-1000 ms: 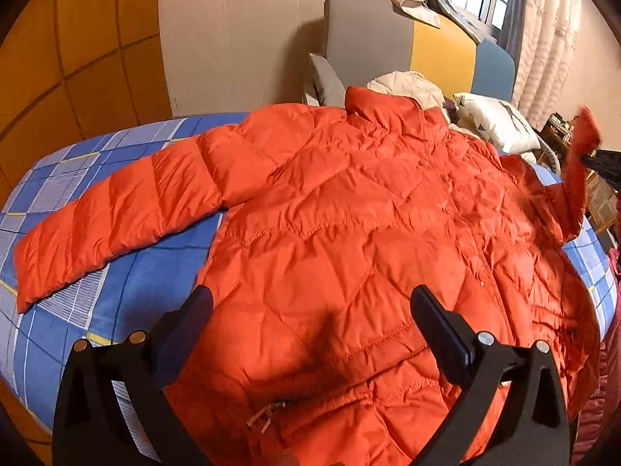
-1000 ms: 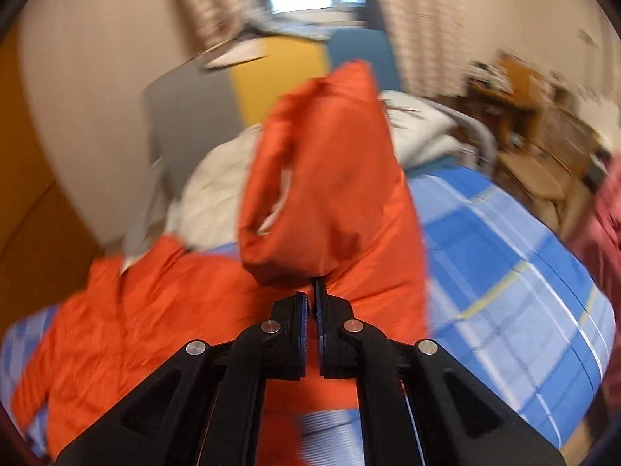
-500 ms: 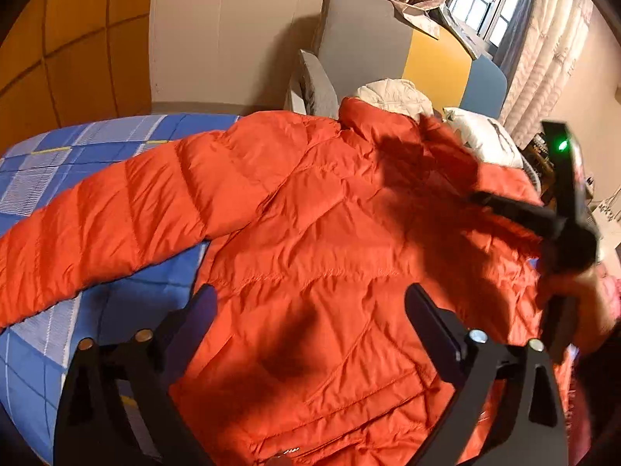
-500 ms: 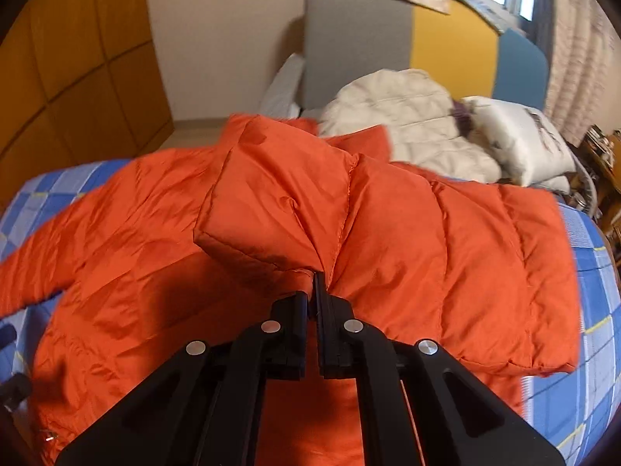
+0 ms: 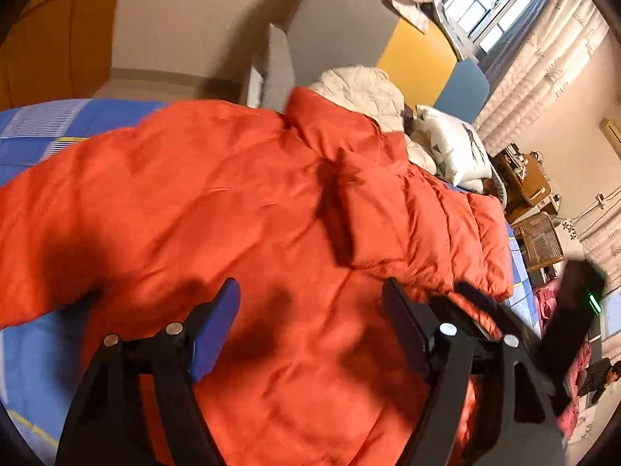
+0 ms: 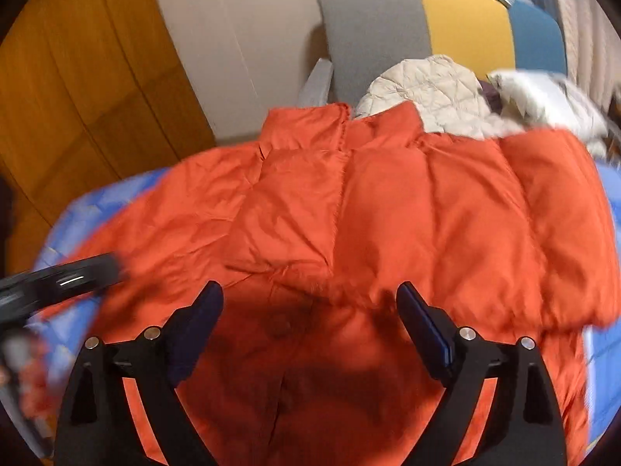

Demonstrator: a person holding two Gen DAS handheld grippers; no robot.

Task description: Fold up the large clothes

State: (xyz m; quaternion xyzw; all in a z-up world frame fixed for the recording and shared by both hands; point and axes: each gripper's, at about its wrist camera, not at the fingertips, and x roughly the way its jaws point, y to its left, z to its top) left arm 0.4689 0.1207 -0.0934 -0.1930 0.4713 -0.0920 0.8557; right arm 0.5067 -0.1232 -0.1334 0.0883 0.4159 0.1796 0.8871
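**One sleeve folded in, the puffy jacket may not keep it there**

The orange down jacket (image 6: 295, 209) lies spread across the bed, collar toward the headboard. Its right sleeve (image 6: 485, 225) is laid across the chest; the left sleeve (image 5: 89, 209) stretches out over the bedspread.

The right gripper (image 6: 310, 322) hovers over the jacket front with its jaws wide apart and nothing between them. The left gripper (image 5: 310, 322) is equally wide and empty, poised above the lower body of the jacket.

The main risk, as I judge it, is the down filling: the folded sleeve sits high and rounded, and with nothing pressing on it, it could spring open or slide off the slick shell. A pinch that takes only the top layer of fabric would drag the shell and leave the fold skewed. The grippers are also near each other over the same patch, so they could knock together while reaching for the outstretched sleeve.

The blue checked bedspread (image 5: 42, 136) is soft and gives no firm backing for creasing. Behind the collar lie a cream quilted garment (image 6: 431, 85) and a white pillow (image 5: 454, 147), close enough to snag. A grey, yellow and blue headboard (image 6: 427, 23), wooden wall panels (image 6: 77, 89) and a curtained window (image 5: 493, 11) close the room.
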